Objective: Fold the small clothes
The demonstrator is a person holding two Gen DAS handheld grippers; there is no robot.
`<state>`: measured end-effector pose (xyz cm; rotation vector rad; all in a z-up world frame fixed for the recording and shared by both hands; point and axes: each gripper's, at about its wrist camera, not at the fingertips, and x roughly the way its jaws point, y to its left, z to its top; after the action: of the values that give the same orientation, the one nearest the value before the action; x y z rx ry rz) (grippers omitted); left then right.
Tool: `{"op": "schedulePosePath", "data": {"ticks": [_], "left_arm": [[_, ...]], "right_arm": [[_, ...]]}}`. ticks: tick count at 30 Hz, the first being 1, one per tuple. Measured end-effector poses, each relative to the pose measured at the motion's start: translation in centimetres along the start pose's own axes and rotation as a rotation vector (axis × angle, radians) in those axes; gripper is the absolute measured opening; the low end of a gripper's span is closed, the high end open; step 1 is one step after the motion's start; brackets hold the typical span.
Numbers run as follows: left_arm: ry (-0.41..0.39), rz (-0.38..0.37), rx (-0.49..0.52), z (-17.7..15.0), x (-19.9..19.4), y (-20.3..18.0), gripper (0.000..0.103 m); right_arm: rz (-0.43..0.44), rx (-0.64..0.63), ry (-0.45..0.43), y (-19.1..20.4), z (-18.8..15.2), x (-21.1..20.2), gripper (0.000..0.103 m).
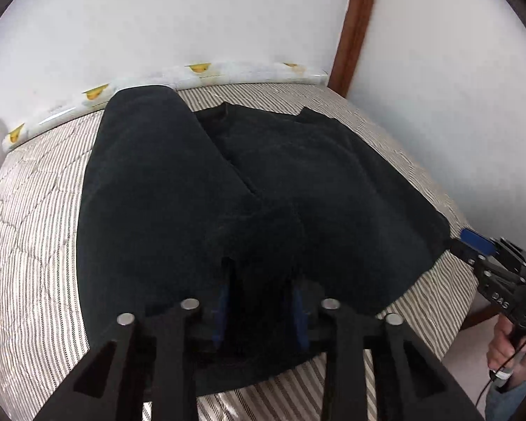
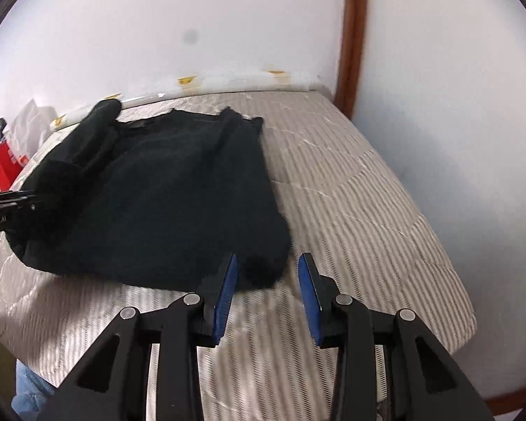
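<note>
Black left gripper seen parted over dark cloth with a fold between its pads, right gripper released at black garment corner, garment spread on striped mattress, white wall behind

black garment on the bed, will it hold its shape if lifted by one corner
Probably not: the black garment looks soft and already drapes in folds over itself, so it would likely hang limp. Its fuzzy surface suggests it won't slide easily on the striped mattress; pushing may bunch it.
</note>
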<state>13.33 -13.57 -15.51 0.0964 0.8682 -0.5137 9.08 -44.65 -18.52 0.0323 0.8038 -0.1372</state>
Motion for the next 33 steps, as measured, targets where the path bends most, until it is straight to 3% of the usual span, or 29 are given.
{"op": "schedulePosePath", "data": {"ticks": [7,10,13,22,33], "left_arm": [[-0.022,-0.028,-0.032,-0.7,-3.5,1.7,0.04],[-0.058,-0.053,-0.053,-1.6,-5.6,3.4,0.043],[-0.079,-0.011,-0.063,-2.9,-7.2,5.9,0.064],[-0.028,0.026,-0.13,-7.6,-6.4,11.9,0.066],[-0.027,-0.073,-0.1,-7.8,-3.4,11.9,0.067]], "right_arm": [[0.09,-0.042,-0.033,5.1,1.8,-0.9,0.046],[0.15,-0.047,-0.04,7.2,2.5,-1.4,0.058],[0.187,-0.054,-0.044,9.5,3.1,-1.4,0.067],[0.388,0.003,-0.031,16.0,4.8,-0.1,0.069],[0.361,0.016,0.066,20.2,7.0,5.7,0.069]]}}
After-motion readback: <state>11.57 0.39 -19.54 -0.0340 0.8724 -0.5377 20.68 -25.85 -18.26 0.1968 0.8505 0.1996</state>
